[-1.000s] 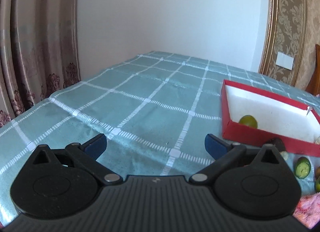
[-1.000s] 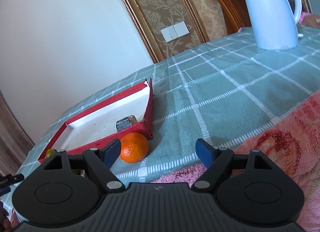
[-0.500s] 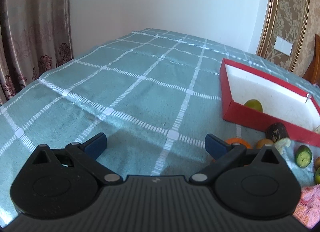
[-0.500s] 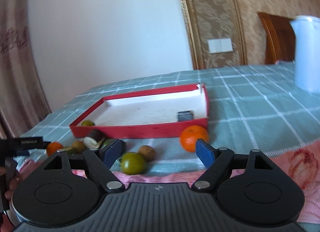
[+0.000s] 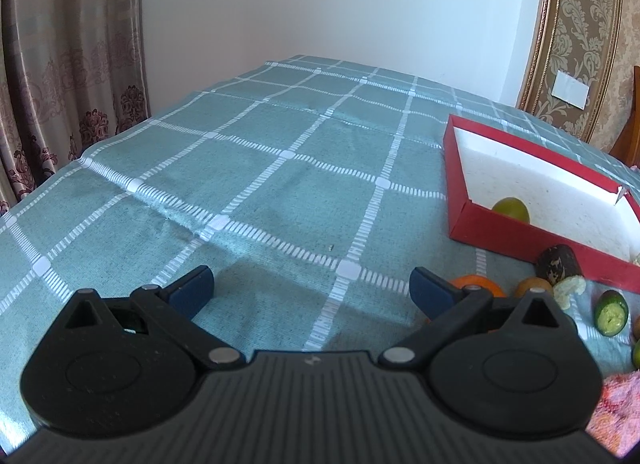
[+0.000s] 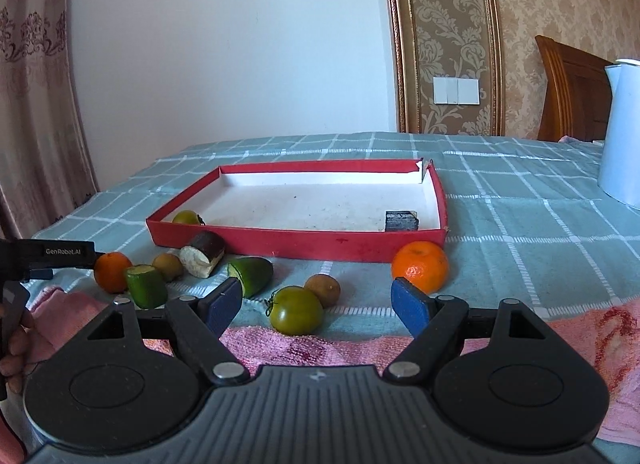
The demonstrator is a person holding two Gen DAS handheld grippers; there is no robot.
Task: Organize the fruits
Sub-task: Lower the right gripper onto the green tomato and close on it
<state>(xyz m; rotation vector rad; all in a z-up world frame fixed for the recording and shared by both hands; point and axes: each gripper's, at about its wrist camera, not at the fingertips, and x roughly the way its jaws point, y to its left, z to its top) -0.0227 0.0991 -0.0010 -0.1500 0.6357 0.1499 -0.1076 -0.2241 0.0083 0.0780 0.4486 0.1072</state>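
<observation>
Red cardboard tray (image 6: 296, 242) on the teal checked worktop (image 5: 280, 184), holding one green fruit (image 6: 186, 218) in its near-left corner and a dark block (image 6: 401, 221) at its near right; the remaining produce lies loose outside, along the tray's front wall. Right claw (image 6: 316, 304), fingers spread and empty, faces the green tomato (image 6: 296, 311) at 12 o'clock, with a brown kiwi (image 6: 322, 290) just behind it and a large orange (image 6: 419, 266) at 1 o'clock. Left claw (image 5: 312, 290), likewise spread and empty, points at bare cloth, a small orange (image 5: 476, 284) beside its right finger. Sorting appears barely begun; the likely next move is to advance the right claw, straddle the tomato and close gently, avoiding the kiwi.
</observation>
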